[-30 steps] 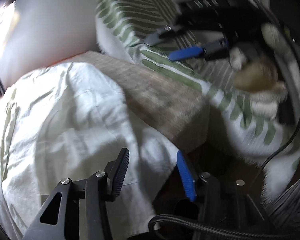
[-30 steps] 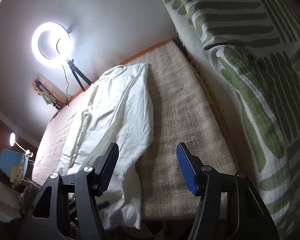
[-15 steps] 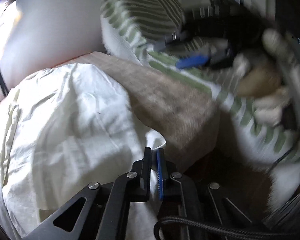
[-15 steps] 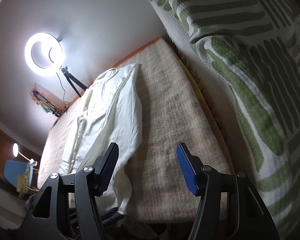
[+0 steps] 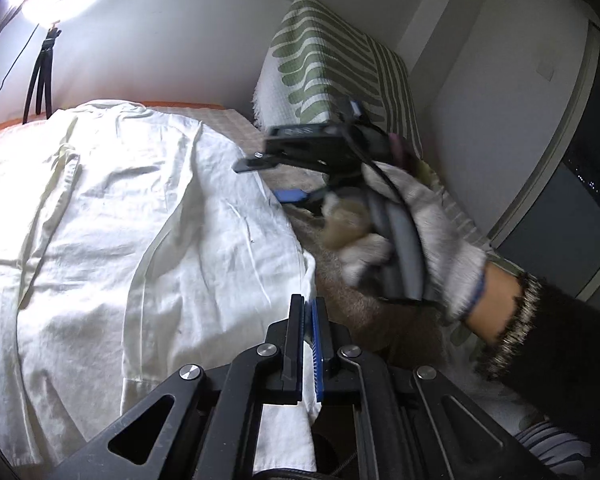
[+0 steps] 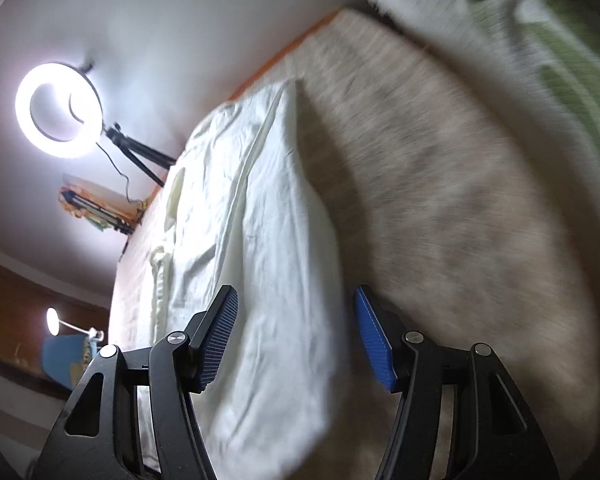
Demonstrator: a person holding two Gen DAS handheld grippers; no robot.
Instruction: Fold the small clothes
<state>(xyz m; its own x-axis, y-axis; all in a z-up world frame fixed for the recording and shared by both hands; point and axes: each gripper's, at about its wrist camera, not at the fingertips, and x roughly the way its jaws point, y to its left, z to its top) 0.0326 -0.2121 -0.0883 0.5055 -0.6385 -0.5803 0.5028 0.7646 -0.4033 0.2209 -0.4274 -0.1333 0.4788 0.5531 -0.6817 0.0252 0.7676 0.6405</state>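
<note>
— Left wrist view: the left tool [image 5: 308,316] is pressed together, pinching the near edge of the white garment [image 5: 140,216]; that garment lies spread on the bed [image 5: 380,304].

— And the right tool [image 6: 296,320]?

— Its jaws are closing, straddling the garment's edge; no pad presses it.

The garment [image 5: 140,216] spread on the bed is plain white, creamier where the folds catch shadow. Under it the bed cover [image 6: 440,208] is a beige-brown weave with faint checks, and a thin orange edge [image 5: 172,103] runs along the wall side. The cushion [image 5: 328,68] is white with olive-green wavy stripes (leaf-like, almost). Both tools are black; the left gripper [image 5: 309,344] shows one blue pad, the right gripper [image 6: 296,340] two blue ribbed ones. The person's glove [image 5: 432,232] is pale grey with a blue cuff line, and the sleeve [image 5: 560,344] is black.
</note>
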